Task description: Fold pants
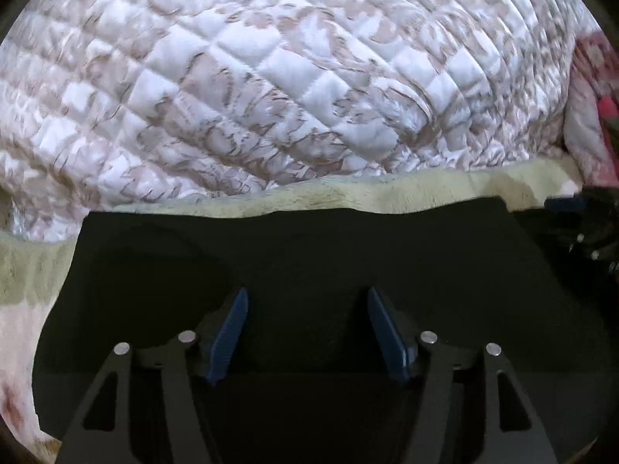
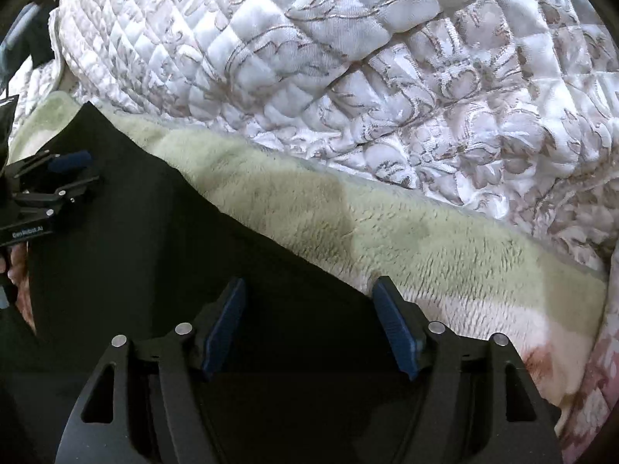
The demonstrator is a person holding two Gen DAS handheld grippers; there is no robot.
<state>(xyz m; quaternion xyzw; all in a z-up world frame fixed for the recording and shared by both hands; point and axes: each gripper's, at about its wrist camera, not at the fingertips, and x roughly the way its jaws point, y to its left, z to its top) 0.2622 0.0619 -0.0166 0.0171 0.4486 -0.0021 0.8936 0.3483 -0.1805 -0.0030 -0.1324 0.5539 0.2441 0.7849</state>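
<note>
The black pants (image 1: 301, 247) lie flat on a pale green fleece blanket (image 1: 425, 189). My left gripper (image 1: 305, 297) is open just above the black cloth, its blue pads (image 1: 230, 328) empty. In the right wrist view the pants (image 2: 154, 251) fill the lower left, their edge running diagonally. My right gripper (image 2: 309, 290) is open over that edge, with nothing between its pads (image 2: 394, 324). The left gripper (image 2: 58, 181) shows at the left edge of this view, over the pants. The right gripper's black body shows at the right edge of the left wrist view (image 1: 592, 228).
A quilted white and beige bedspread (image 1: 271, 77) is bunched up behind the fleece blanket (image 2: 425, 239), also in the right wrist view (image 2: 425, 96). A red and pink patterned cloth (image 1: 595, 89) lies at the far right. A white part of the blanket (image 2: 483, 328) lies beside the right gripper.
</note>
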